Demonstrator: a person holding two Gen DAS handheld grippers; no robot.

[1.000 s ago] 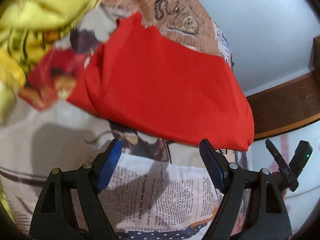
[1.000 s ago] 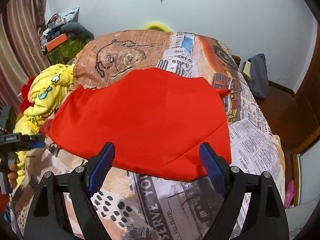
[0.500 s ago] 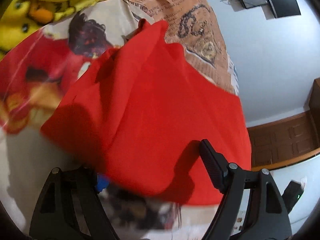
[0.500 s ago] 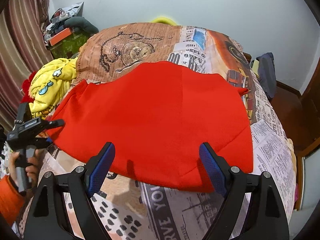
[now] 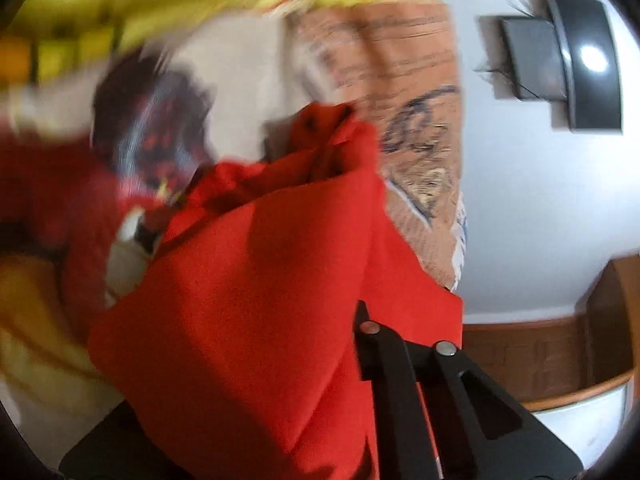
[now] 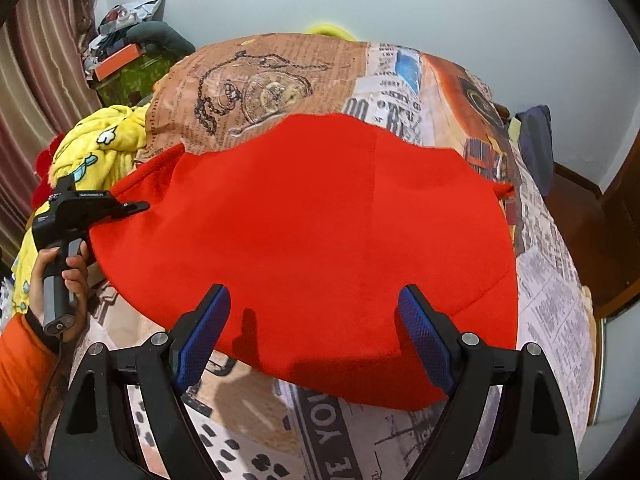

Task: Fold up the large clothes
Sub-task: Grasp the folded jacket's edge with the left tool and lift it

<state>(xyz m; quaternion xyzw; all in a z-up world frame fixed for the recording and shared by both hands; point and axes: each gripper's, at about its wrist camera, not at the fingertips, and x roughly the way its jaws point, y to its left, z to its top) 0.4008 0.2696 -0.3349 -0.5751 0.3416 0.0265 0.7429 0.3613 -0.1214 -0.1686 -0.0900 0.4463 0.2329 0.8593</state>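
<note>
With my left claw [image 6: 134, 207] clamped on the red garment's [image 6: 320, 240] edge on the bed [image 6: 552, 312] (right claw [image 6: 312, 332] spread, hovering near), I should lift evenly.

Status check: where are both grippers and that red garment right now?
Right gripper open, hovering at red garment near edge. Left gripper at garment's left edge, cloth draped over its fingers, grip unclear. Yellow blanket piled beside.

The newspaper-print bedspread [image 6: 560, 320] reads "JERRY" at 1 o'clock beside a blue patch, and upside-down "YOU" lettering at 6 o'clock; the remaining print is illegible.
</note>
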